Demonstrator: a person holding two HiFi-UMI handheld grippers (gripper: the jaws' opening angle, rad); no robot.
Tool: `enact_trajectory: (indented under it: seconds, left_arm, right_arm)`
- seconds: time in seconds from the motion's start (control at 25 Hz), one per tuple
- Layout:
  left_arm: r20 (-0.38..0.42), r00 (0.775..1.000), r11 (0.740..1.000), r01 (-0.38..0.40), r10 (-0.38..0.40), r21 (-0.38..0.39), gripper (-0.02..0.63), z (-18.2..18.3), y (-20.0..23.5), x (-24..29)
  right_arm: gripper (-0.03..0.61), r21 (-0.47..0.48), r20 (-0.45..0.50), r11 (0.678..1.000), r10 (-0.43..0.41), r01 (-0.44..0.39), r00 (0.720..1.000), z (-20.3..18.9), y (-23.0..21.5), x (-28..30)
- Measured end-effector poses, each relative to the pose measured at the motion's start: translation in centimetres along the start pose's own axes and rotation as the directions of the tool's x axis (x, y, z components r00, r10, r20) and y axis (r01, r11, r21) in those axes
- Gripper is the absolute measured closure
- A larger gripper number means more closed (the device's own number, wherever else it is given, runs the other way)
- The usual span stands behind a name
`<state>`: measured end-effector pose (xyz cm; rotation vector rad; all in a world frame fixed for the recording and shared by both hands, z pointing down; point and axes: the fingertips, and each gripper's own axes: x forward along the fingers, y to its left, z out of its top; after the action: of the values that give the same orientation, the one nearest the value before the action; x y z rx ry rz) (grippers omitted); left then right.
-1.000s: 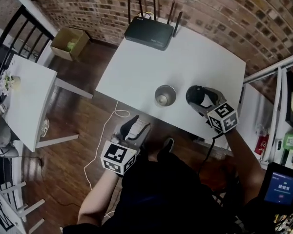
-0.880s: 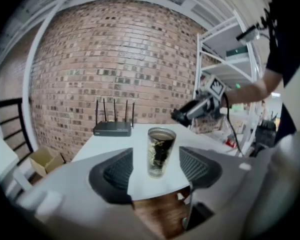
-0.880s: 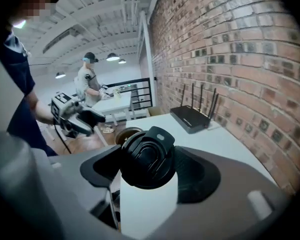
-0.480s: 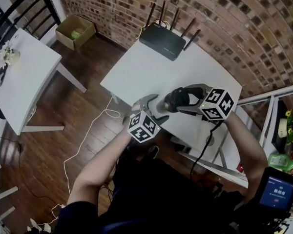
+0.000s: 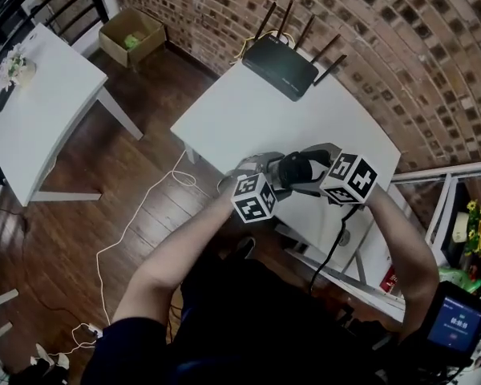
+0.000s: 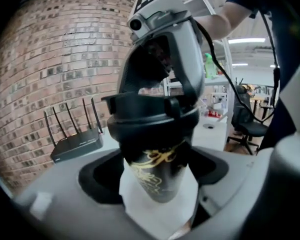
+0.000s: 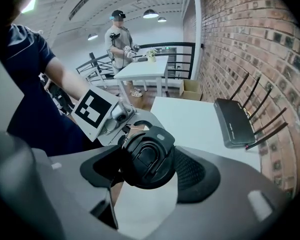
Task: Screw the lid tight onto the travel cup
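Note:
The dark travel cup (image 6: 157, 176) with gold print stands on the white table (image 5: 248, 111) near its front edge. It sits between the jaws of my left gripper (image 6: 157, 169), which stand wide on either side of it without pressing. On the cup's rim rests the black lid (image 6: 150, 121), and my right gripper (image 7: 147, 164) is shut on that lid (image 7: 147, 156) from above. In the head view the two grippers meet over the cup, left gripper (image 5: 266, 167) beside right gripper (image 5: 298, 167), and the lid (image 5: 295, 168) hides the cup.
A black router (image 5: 282, 57) with several antennas lies at the table's far side. A second white table (image 5: 40, 111) and a cardboard box (image 5: 131, 34) stand to the left on the wooden floor. A white cable (image 5: 144, 215) trails there. A brick wall runs behind.
My left gripper came up from below the table edge and opened around the cup. My right gripper carried the lid leftward from the table onto the cup.

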<state>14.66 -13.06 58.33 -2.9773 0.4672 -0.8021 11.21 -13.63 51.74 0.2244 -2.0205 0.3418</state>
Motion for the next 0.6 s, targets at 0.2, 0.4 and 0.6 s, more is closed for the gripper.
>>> enact_trajectory:
  seconds: [0.2,0.4,0.6]
  left_arm:
    - [0.007,0.994,0.989,-0.112,0.113,-0.099,0.215,0.0,0.6,0.2]
    - [0.028,0.978,0.963,-0.196,0.205,-0.184,0.21,0.1,0.1,-0.6]
    - [-0.011,0.999,0.998,-0.051,0.05,-0.022,0.207,-1.2,0.2,-0.8]
  right_arm:
    - [0.241,0.114,0.012,0.989,-0.097,0.095,0.995,0.1,-0.6,0.1]
    - [0.241,0.151,-0.02,0.979,-0.138,0.14,0.99,-0.2,-0.1,0.2]
    - [0.241,-0.138,-0.037,0.99,-0.044,0.038,0.998,-0.2,0.2,0.1]
